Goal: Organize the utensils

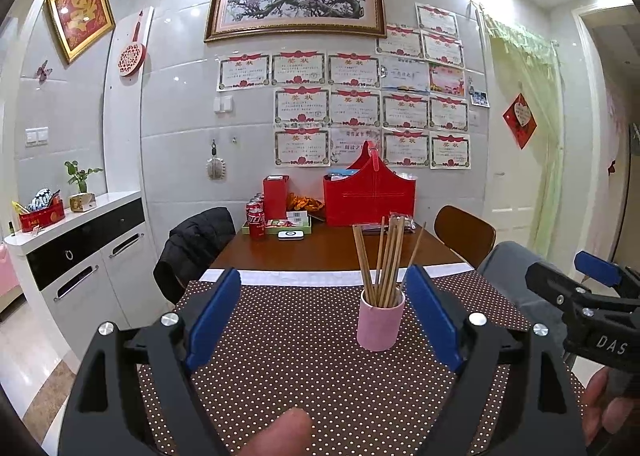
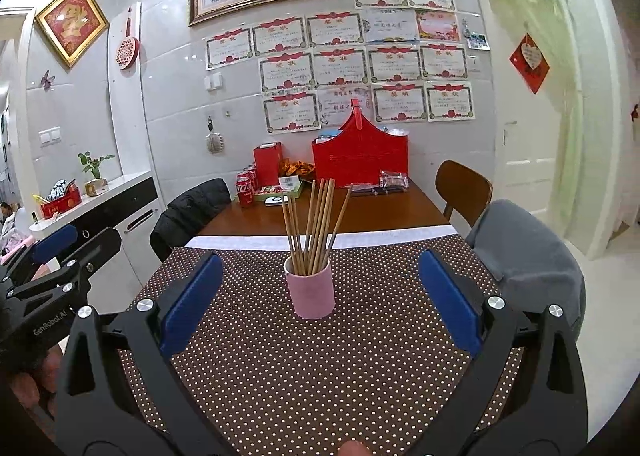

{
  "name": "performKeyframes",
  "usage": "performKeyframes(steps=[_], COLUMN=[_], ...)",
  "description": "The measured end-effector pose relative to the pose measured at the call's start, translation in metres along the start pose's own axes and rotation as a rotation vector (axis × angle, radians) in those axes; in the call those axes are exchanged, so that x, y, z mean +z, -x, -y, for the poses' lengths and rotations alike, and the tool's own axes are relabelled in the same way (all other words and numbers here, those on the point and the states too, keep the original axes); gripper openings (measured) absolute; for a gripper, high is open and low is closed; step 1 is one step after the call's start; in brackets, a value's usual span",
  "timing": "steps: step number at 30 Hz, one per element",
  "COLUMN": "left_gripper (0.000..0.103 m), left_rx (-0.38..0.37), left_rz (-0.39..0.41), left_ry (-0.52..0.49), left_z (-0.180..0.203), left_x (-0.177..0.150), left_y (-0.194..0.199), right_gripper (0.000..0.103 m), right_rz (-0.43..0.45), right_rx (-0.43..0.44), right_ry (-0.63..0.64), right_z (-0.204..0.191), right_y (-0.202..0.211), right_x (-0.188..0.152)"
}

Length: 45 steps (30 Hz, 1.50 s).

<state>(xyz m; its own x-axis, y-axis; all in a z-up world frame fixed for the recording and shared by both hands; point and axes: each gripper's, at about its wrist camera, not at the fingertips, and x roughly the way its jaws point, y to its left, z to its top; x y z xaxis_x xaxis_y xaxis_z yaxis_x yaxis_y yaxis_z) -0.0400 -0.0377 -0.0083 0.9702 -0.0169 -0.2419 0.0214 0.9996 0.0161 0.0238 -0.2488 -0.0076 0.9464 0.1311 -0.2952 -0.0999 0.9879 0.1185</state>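
Well, chopsticks (image 1: 382, 260): a bundle of wooden sticks standing on end, fanned out and leaning a little apart at the tops; one thin stick tilts off toward my right.
Holder: they all sit in the pink cup (image 1: 380, 324), upright on the dotted mat (image 1: 304, 336), which covers the near part of the bench (image 1: 320, 252).
Loose utensils: none that I can see on the mat, so I judge the sorting is done or nearly so.
Left tool (image 1: 326, 320): jaws spread wide, nothing between the pads; the cup shows ahead, toward my right-hand finger, not touched.
Right tool (image 2: 320, 302): jaws also wide and empty, with the cup centred in the gap but farther out than the tips.
Step in hand: I take it as a last check, or tidying the leaning stick.
How to do it well: come in level and slow, pinch only the stray stick low near the rim, and keep my other tool clear of the tops.
Risk: the cup looks light and top-heavy; a sideways nudge could tip it.
Surroundings: cans, red boxes and a red basket (image 1: 370, 195) stand well beyond, by the wall.
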Motion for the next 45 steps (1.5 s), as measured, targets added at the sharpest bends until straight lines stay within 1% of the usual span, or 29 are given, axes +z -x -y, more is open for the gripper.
performKeyframes(steps=[14, 45], left_gripper=[0.084, 0.084], left_rx=[-0.018, -0.027], left_rz=[0.003, 0.024], left_ry=[0.021, 0.013], left_z=[0.001, -0.003], left_x=[0.004, 0.010], left_y=[0.001, 0.007], right_gripper=[0.097, 0.097], right_rz=[0.002, 0.008], right_rx=[-0.014, -0.013], right_ry=[0.003, 0.004], right_z=[0.003, 0.003], right_y=[0.001, 0.001], right_x=[0.001, 0.003])
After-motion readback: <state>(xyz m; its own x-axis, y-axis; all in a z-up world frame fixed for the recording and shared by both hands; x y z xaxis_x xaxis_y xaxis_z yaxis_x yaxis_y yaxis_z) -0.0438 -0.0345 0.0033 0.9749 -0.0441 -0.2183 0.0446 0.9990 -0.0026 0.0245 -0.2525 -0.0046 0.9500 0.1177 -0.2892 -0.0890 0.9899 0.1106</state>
